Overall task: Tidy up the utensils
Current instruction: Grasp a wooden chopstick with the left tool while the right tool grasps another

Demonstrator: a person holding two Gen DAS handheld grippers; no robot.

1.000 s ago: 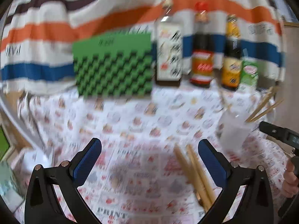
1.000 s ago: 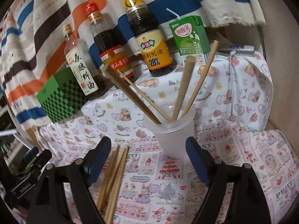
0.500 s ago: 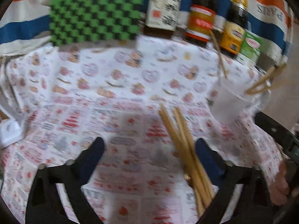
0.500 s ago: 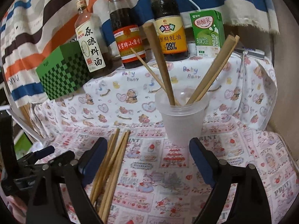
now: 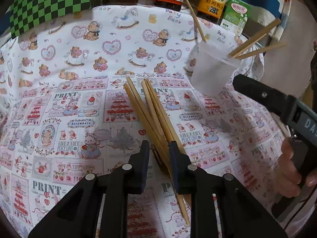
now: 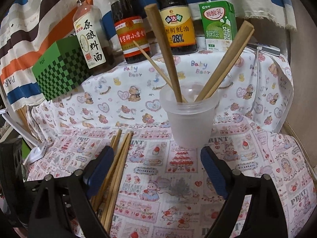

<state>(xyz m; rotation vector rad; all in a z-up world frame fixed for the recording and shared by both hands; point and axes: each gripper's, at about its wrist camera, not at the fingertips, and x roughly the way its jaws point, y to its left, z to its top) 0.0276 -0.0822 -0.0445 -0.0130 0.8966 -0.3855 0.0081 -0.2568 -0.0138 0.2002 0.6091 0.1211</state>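
Several wooden chopsticks point(image 5: 150, 111) lie bundled on the patterned cloth; they also show in the right wrist view point(image 6: 116, 158). My left gripper point(image 5: 158, 148) is low over their near end, its jaws narrowed around the bundle with a small gap still showing. A frosted plastic cup point(image 6: 191, 121) holds several upright chopsticks point(image 6: 166, 49); the cup also shows in the left wrist view point(image 5: 212, 69). My right gripper point(image 6: 156, 166) is open and empty, just in front of the cup.
Three sauce bottles point(image 6: 130, 29), a green milk carton point(image 6: 218, 25) and a green checkered box point(image 6: 61, 69) stand along the back. A white cable and device point(image 6: 265, 49) lie at the right. The table edge drops off to the right.
My left gripper has dropped down and forward onto the lying chopsticks, and its jaws have closed from wide open to narrow. My right gripper moved slightly nearer the cup.
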